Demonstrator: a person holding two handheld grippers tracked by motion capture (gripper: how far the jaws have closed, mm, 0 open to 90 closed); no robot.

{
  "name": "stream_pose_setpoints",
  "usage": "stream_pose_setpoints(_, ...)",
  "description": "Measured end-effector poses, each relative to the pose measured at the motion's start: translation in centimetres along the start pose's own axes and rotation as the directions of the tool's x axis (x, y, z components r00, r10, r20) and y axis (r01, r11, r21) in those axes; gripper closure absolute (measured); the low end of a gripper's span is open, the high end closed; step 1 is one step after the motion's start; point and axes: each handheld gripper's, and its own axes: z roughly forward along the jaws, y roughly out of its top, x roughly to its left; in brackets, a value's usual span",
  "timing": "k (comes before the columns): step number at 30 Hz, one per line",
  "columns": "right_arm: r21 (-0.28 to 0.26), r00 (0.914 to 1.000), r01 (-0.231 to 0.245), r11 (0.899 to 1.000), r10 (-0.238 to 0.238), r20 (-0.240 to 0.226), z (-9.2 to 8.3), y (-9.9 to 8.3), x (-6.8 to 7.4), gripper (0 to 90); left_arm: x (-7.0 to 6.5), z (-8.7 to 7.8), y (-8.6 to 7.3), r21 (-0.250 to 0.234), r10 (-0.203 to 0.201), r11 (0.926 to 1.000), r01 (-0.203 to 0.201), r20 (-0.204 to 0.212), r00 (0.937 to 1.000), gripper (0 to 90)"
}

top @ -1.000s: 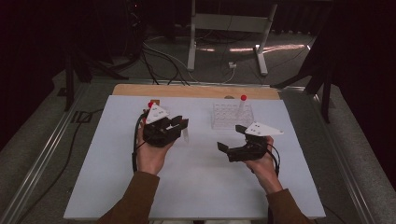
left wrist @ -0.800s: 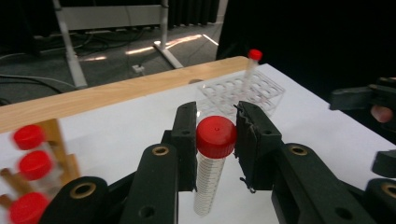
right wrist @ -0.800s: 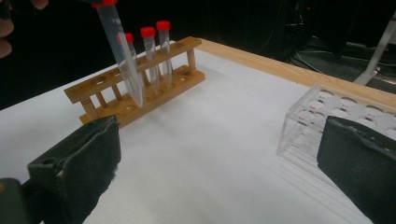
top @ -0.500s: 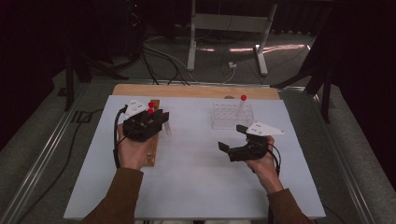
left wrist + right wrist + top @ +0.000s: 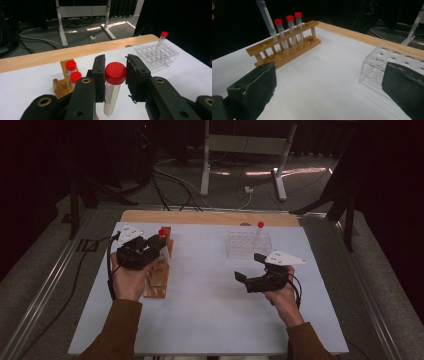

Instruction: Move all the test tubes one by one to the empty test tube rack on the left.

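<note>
Counter [image 5: 210,320] with wooden rack [image 5: 62,86] as landmark. The left gripper [image 5: 115,75] has its fingers clamped on a red-capped tube [image 5: 113,87] just below the cap, above the rack's near end. Judged light, rigid, slick plastic: best gripped high, upright. Right gripper [image 5: 329,95], fingers apart, sits well right of the rack. A second ago the left gripper was farther right of the rack.

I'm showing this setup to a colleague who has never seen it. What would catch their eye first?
Probably the red-capped tube clamped in the left gripper, held over the wooden rack at the table's left, where three more capped tubes stand. Next, the clear plastic rack at the far right with one tube in it, and the right gripper open on the white table.
</note>
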Motion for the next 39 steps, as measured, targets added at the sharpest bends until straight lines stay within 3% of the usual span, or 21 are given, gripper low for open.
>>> stream_pose_setpoints(18,0.002,1.0,0.0,1.0,0.0,-0.004,0.0,0.0,0.0,0.0,1.6,-0.4,-0.5,0.017,-0.011,0.9998,0.012,-0.051,0.9986,71.1)
stream_pose_setpoints(39,0.002,1.0,-0.002,1.0,0.002,-0.006,0.0,-0.1,-0.1,0.0,2.1,0.2,-1.4,0.04,-0.008,0.9992,0.01,-0.067,0.9977,71.1)
